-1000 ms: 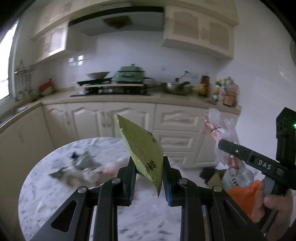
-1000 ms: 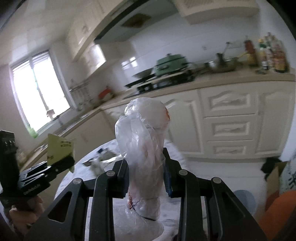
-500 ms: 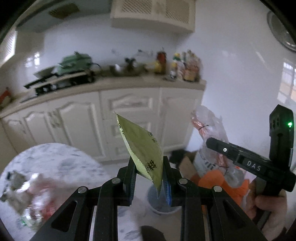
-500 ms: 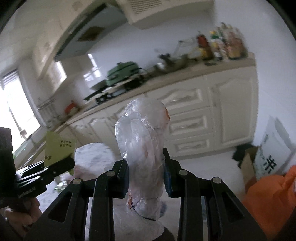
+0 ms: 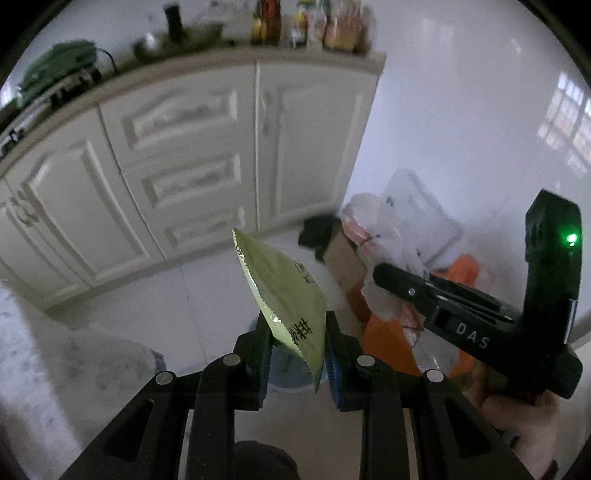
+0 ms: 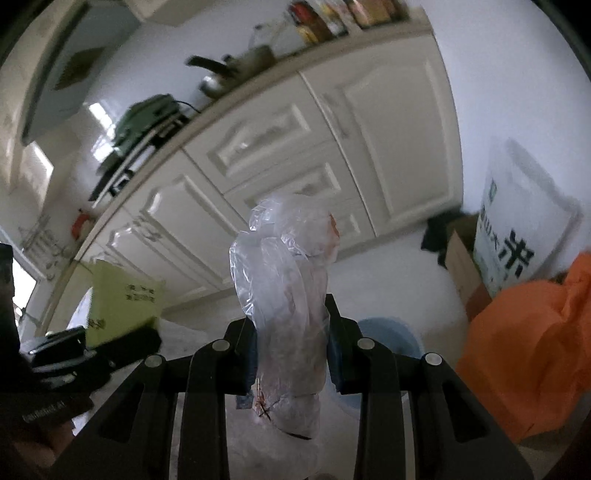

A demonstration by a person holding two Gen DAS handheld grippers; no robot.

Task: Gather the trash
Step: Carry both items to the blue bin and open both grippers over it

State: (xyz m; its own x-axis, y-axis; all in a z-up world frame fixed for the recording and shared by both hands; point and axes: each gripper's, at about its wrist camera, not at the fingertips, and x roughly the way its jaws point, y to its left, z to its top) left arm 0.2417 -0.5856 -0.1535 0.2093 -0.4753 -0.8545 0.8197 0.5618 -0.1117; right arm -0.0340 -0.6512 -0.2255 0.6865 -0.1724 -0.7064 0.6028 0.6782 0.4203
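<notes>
The cream kitchen cabinets (image 5: pixel 184 147) fill most of what I see from both wrists, their panelled doors and drawer fronts raised in relief under a pale countertop. On that counter a green pot (image 6: pixel 147 118) sits on the stove, a dark-handled pan (image 6: pixel 236 70) lies further along, and a row of bottles (image 5: pixel 306 22) crowds the end by the white wall. Down in the corner a heap of orange plastic (image 6: pixel 528 350) slumps on the pale floor, soft and crumpled, with a white printed sack (image 6: pixel 517 229) standing against the wall behind it and a brown cardboard box (image 6: pixel 461 269) between the sack and the cabinets. A round, light blue bin (image 6: pixel 391 332) stands on the floor just beyond my fingertips, partly hidden by them. The marbled table edge (image 5: pixel 37 350) curves in at the lower left.

My right gripper (image 6: pixel 291 350) is clamped on a crumpled clear plastic bag (image 6: pixel 284 280), thin and wrinkled with reddish smears, standing up between the pads and blocking the middle of that view. My left gripper (image 5: pixel 297 347) is clamped on a flat yellow-green packet (image 5: pixel 288 291) with a glossy surface, serrated edges and black print; it tilts up and to the left. Both pieces of trash are held in the air above the floor, near the bin.
</notes>
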